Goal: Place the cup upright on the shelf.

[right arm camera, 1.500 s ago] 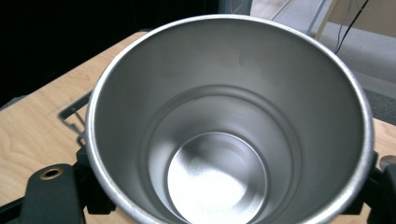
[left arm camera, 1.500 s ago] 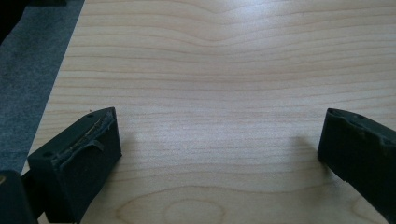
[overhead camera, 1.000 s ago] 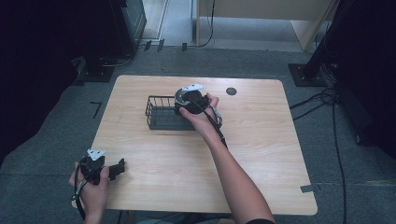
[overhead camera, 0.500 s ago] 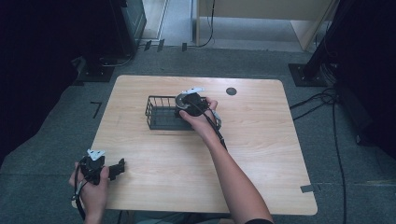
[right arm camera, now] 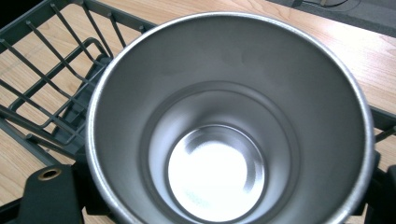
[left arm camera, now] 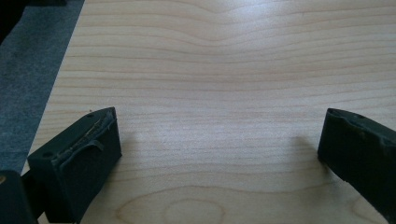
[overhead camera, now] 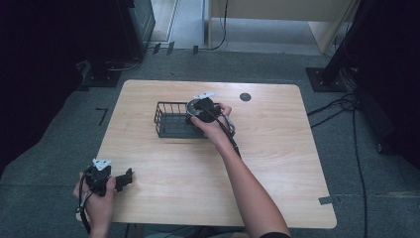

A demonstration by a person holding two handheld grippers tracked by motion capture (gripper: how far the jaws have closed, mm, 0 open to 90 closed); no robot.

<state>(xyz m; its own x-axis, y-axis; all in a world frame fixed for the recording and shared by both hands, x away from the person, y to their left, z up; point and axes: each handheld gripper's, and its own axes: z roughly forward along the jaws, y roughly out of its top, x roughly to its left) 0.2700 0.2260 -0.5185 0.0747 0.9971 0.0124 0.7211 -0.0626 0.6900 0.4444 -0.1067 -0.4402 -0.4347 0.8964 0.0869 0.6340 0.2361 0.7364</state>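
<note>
The right hand-held gripper [overhead camera: 198, 111] hangs over the right end of the black wire basket [overhead camera: 171, 121], with a steel cup [right arm camera: 229, 126] standing upright between its jaws. Its jaws have just been easing apart, though in the right gripper view they sit close at either side of the cup near its rim, and whether the pads press on it cannot be told. The cup's open mouth faces that camera, its shiny bottom plain to see, and the basket's wires show behind and to the left of it, so the cup sits at the basket's right end. The left hand-held gripper [overhead camera: 116, 179] rests near the front left corner of the bench [overhead camera: 277, 148], released, jaws wide with bare wood between them. A small dark disc [overhead camera: 244, 96] lies beyond the basket, toward the far edge.
</note>
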